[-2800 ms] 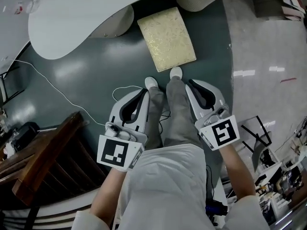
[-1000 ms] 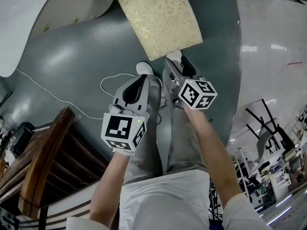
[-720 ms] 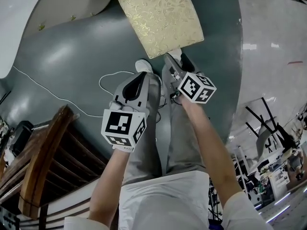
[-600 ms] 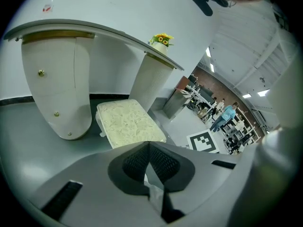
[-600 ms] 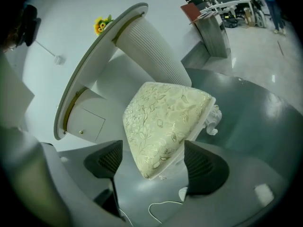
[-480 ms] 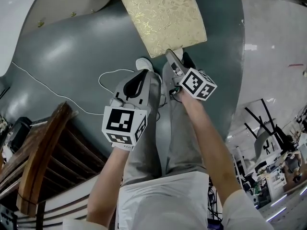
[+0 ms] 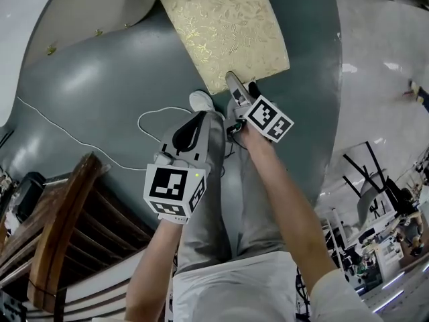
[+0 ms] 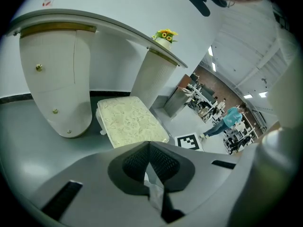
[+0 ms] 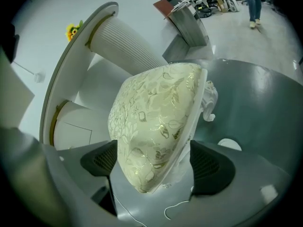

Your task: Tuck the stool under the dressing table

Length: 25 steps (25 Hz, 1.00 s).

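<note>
The stool (image 7: 224, 32) has a cream cushion with a gold leaf pattern and stands on the grey floor in front of the white dressing table (image 7: 27, 19). My right gripper (image 7: 242, 89) is at the stool's near edge. Its jaws have just been opening and stand wide on either side of the cushion's corner (image 9: 156, 126), open. In the right gripper view the pads lie close beside the cushion. My left gripper (image 7: 196, 119) hangs over the person's left leg, short of the stool (image 8: 130, 122), with its jaws shut and empty (image 8: 149, 148).
The table's plain pedestal (image 8: 57, 89) and ribbed pedestal (image 8: 154, 74) flank the gap behind the stool. A vase of yellow flowers (image 8: 164, 34) stands on the tabletop. A white cable (image 7: 80, 136) trails across the floor. Dark wooden furniture (image 7: 60, 227) stands at lower left.
My right gripper has sunk and rolled down to the stool's near edge, and its jaws have spread around the cushion corner. The left gripper has barely shifted.
</note>
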Motion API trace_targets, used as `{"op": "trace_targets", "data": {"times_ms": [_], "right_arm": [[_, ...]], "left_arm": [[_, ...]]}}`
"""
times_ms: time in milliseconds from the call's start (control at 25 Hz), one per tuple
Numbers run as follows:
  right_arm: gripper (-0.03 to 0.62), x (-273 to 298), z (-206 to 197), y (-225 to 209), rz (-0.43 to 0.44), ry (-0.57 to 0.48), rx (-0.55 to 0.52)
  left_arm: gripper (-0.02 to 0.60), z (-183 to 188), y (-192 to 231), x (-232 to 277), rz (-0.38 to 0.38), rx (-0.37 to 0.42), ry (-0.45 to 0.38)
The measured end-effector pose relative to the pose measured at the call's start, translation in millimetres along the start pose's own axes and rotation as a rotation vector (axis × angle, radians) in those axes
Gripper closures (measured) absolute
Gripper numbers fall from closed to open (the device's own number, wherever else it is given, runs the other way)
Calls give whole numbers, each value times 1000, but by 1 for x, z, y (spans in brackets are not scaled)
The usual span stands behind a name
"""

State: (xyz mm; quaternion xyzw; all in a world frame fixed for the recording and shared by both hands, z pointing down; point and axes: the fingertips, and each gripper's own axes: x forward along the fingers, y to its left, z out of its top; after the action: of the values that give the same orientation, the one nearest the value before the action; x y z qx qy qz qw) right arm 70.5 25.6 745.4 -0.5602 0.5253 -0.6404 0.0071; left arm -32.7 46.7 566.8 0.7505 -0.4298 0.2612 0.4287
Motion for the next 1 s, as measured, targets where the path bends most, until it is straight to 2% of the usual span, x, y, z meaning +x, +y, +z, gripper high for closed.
{"op": "trace_targets", "data": {"times_ms": [200, 320, 560, 1000], "right_arm": [[118, 19, -6, 1, -22, 20, 25], [118, 30, -7, -1, -23, 37, 6], [121, 22, -7, -5, -29, 45, 0], [128, 29, -7, -1, -31, 61, 29]], "left_arm": [[572, 6, 10, 2, 7, -13, 0], [572, 6, 14, 2, 14, -22, -1], [572, -2, 11, -1, 23, -38, -1], [572, 8, 13, 15, 30, -49, 5]]}}
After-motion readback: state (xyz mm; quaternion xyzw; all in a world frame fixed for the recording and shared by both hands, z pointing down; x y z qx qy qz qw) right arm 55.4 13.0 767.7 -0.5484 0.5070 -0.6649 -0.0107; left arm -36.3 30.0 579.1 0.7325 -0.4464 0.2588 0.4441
